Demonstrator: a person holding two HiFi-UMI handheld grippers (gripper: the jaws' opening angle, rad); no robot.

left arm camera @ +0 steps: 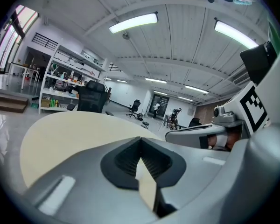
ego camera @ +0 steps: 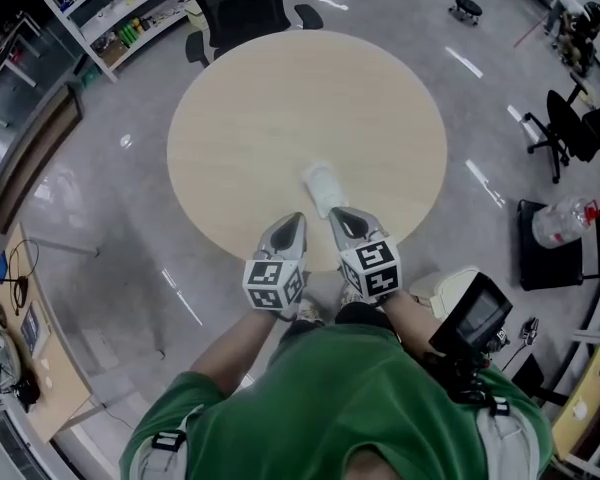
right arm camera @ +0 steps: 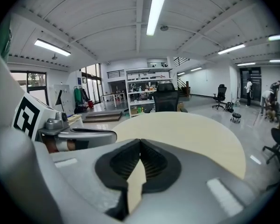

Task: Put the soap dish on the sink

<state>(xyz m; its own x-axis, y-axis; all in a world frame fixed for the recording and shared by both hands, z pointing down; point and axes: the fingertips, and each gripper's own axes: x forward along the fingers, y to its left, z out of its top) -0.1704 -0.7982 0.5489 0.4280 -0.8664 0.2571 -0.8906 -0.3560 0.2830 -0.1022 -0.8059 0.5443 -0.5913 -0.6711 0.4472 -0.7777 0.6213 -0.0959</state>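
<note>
As far as I can judge from the head view, the task is not yet begun: the small white thing [ego camera: 323,188] on the round table [ego camera: 270,108], which I take for the soap dish (it is too small in the picture to be sure), lies just beside the tips of both grippers and nothing holds it. My left gripper [ego camera: 293,224] has its jaws pressed together with nothing between them, and the right gripper [ego camera: 344,220] is clenched and empty too, as each gripper view shows. I see no sink in any picture, so everything is left: to open, to grasp the dish, to find the sink and set it there
</note>
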